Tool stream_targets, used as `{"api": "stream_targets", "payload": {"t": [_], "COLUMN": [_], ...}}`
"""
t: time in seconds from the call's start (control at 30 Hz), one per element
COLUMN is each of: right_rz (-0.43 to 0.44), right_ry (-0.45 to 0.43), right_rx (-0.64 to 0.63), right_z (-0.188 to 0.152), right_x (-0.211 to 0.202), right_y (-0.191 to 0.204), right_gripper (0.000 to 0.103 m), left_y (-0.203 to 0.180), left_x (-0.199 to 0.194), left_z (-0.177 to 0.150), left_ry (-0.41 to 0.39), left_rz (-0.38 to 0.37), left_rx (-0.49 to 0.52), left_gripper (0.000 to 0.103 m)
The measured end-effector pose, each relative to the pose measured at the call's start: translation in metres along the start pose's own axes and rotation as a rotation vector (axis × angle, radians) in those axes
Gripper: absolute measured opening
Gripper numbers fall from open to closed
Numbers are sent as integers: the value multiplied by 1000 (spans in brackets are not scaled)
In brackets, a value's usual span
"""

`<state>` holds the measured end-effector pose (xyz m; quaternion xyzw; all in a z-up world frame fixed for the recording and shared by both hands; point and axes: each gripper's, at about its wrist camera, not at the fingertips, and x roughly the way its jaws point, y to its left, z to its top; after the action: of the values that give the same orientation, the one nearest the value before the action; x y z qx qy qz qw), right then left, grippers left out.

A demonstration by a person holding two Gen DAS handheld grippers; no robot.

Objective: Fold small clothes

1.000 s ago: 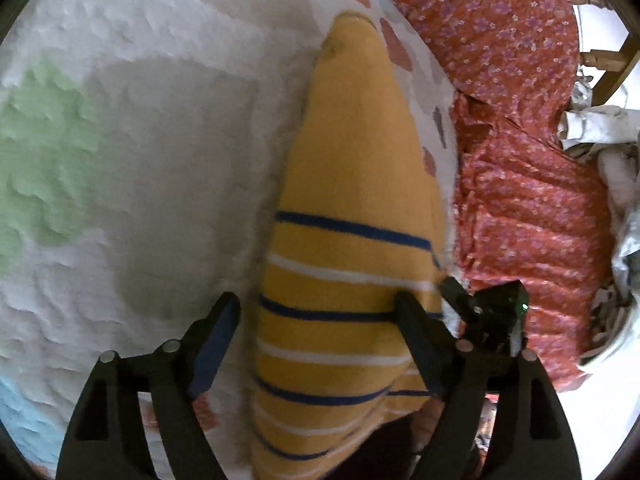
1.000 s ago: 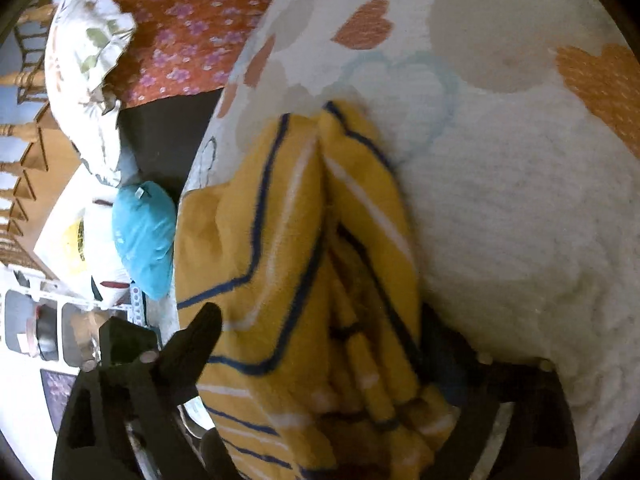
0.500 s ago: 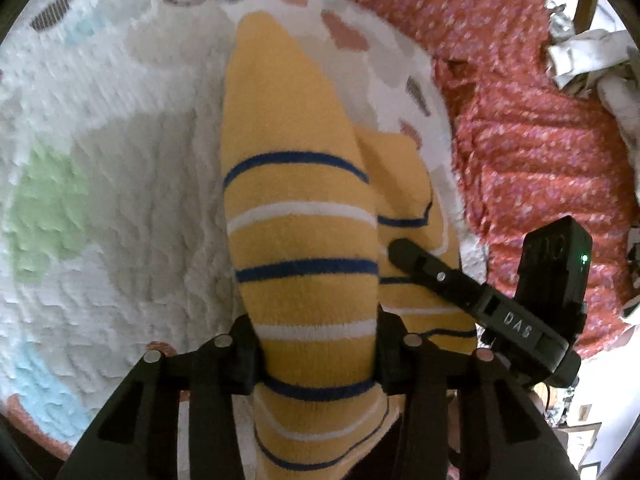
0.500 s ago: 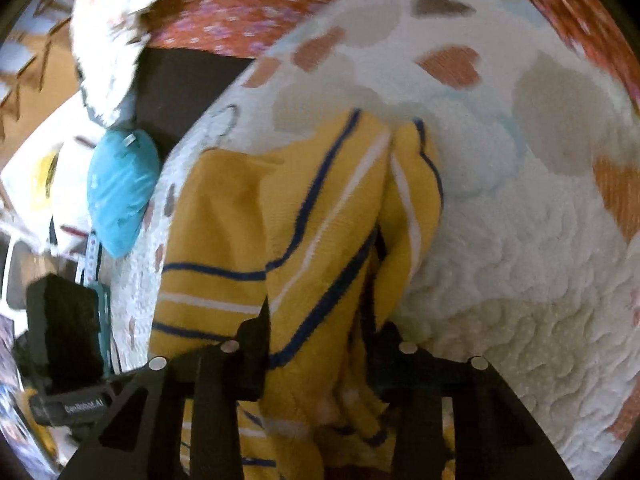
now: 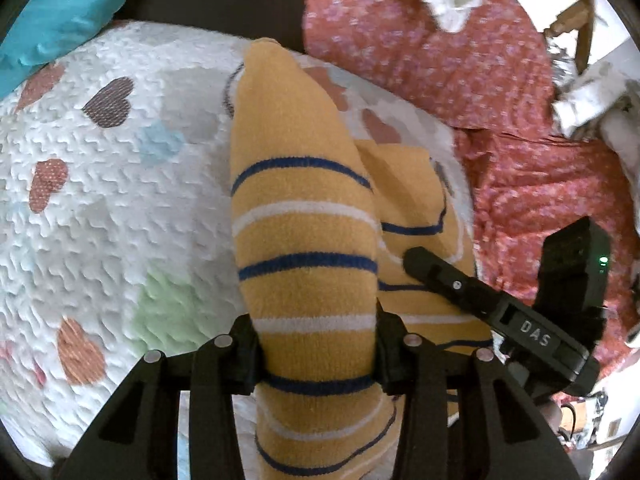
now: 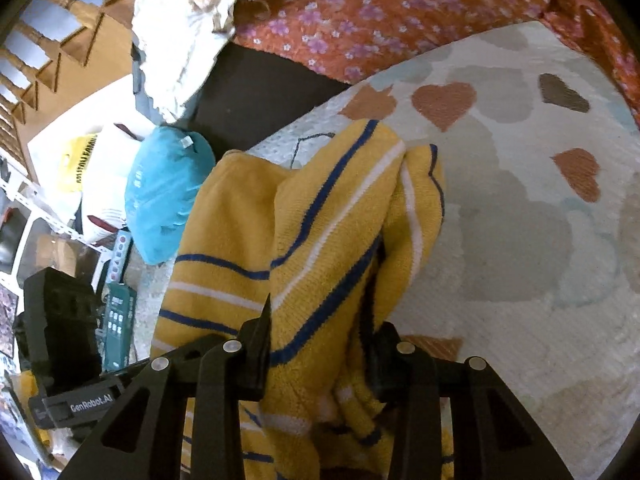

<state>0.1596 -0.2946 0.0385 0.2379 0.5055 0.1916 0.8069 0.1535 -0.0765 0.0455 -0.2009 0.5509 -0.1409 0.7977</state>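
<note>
1. Left wrist view: left gripper (image 5: 316,350) is clamped on a bunched length of the yellow striped garment (image 5: 304,216); fingers pressed into the knit on both sides, no gap showing.
2. Right wrist view: right gripper (image 6: 320,354) is likewise closed on a gathered fold of the same garment (image 6: 320,220), cloth bulging out between the fingers.
3. Right gripper's body (image 5: 496,312) shows in the left view, just beside the left one, over the second layer of cloth (grips are close together along one edge, as far as I can tell).
4. Garment runs forward from both grips and drapes onto the white heart-print quilt (image 5: 100,208); far end rests on it, near end lifted.
5. Around that: red floral fabric (image 5: 440,60) behind the quilt, teal cushion (image 6: 164,192) off its edge.
6. Judgement: mid-fold, carrying the held edge over. Next move needs both grips moved together, edge laid flush on the lower layer, then release. Risk: bunched cloth lands creased.
</note>
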Motion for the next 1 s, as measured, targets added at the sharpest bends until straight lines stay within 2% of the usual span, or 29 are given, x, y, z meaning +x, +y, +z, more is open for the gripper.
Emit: {"api": "stream_targets", "payload": {"t": [0.13,0.2,0.27,0.33,0.47,0.57,0.6,0.63,0.7,0.8,0.87,0.9,1.0], "right_rz": [-45,-75,-116,-127,-81,-76,-54,-26,29,105,71,12,-127], "right_ry": [29,47,84,111,74,-16,-30,-41,-34,35,78,96,165], "right_rx": [2,-5,4,50,125,124,121,107,60,30,24,31,60], "right_z": [6,6,5,4,7,11,11,9,1,-21,-32,-37,-47], "right_x": [33,50,68,76,48,5,-4,-13,-20,-7,12,23,52], "right_y": [3,1,-7,-22,-42,-40,-37,-31,-13,4,6,-1,-28], "right_gripper": [39,40,47,62,63,63,60,51,42,42,42,40,24], "left_y": [24,34,42,47,57,60,59,58,55,55,59,61,66], "left_x": [25,34,45,46,15,-11,-18,-24,-24,-9,13,20,33], "left_z": [13,14,10,6,-3,-12,-15,-20,-31,-52,-66,-71,-82], "left_ry": [25,37,64,69,21,-37,-60,-76,-80,-34,23,40,77], "left_rz": [57,86,119,110,87,101,96,86,63,56,84,95,99], "left_rx": [-27,-34,-42,-54,-87,-99,-101,-104,-116,-127,-144,-148,-174], "left_gripper": [42,46,50,53,53,53,53,53,53,53,53,53,53]}}
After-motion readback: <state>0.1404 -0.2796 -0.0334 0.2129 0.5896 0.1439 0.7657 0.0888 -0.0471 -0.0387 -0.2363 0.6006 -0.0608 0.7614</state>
